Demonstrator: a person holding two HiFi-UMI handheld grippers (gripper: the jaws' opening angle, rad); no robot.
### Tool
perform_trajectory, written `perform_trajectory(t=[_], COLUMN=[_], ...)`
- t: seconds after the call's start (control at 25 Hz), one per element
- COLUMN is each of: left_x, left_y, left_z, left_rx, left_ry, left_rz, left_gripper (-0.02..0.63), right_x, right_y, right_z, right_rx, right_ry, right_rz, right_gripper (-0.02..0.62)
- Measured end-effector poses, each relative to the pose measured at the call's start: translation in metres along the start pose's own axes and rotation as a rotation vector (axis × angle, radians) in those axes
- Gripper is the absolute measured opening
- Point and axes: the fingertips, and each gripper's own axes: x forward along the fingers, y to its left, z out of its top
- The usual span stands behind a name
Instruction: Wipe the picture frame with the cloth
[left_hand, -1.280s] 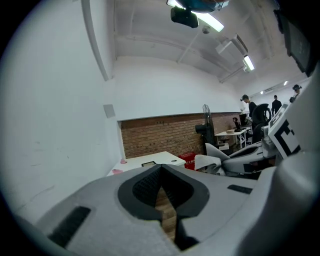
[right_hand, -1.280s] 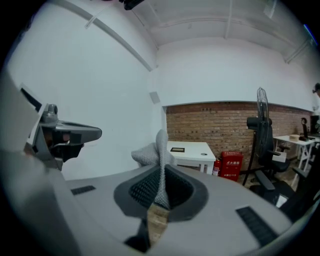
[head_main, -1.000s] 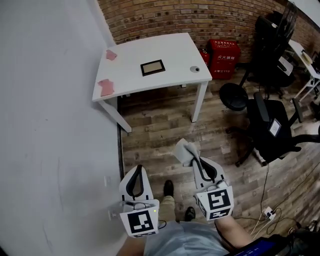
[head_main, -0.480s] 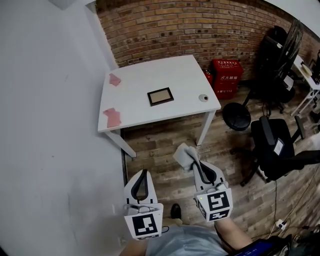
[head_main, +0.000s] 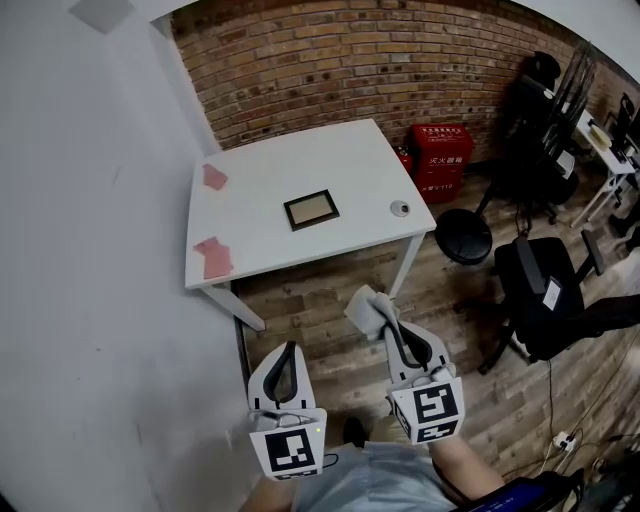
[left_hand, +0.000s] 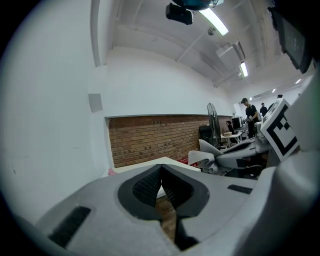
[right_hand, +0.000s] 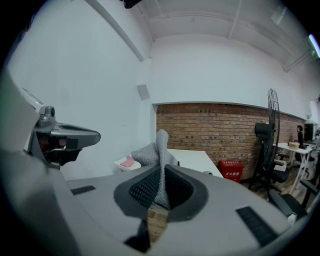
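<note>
A dark picture frame (head_main: 311, 209) lies flat near the middle of the white table (head_main: 350, 160), well ahead of both grippers. My right gripper (head_main: 388, 320) is shut on a grey cloth (head_main: 368, 305), which sticks up past the jaw tips; the same cloth (right_hand: 156, 159) shows pinched between the pads in the right gripper view. Over the wooden floor, my left gripper (head_main: 288, 350) is shut with nothing in it, its pads (left_hand: 161, 185) touching. Both grippers are held short of the table's near edge.
Two pink cloths (head_main: 214, 256) (head_main: 214, 177) lie at the table's left side and a small round object (head_main: 400, 208) at its right. A red crate (head_main: 443, 157) stands by the brick wall. Black office chairs (head_main: 545, 285) and a stool (head_main: 463, 235) stand to the right. A white wall runs along the left.
The view has closed in on the table, which now sits lower and nearer. Both grippers keep their pose, the right still holding the cloth.
</note>
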Motion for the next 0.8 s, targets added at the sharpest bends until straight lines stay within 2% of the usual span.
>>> perform_trajectory(t=[0.36,0.6,0.8], left_x=[0.053,0.117,0.173], left_y=[-0.010,0.000,0.015], left_z=[-0.018,-0.027,-0.033], left_rx=[0.024,0.021,0.030], left_ry=[0.047,0.113,0.177], left_rz=[-0.034,0.003,0.055], left_gripper=[0.009,0.009,0.009], right_x=[0.038,0.103,0.170], right_y=[-0.035,-0.073,-0.098], right_z=[-0.007,-0.004,-0.006], right_rx=[0.016,0.025,0.052], right_ry=[0.012,0.016,0.042], right_rz=[-0.016,0.010,0.068], right_gripper=[0.025,0.025,0.025])
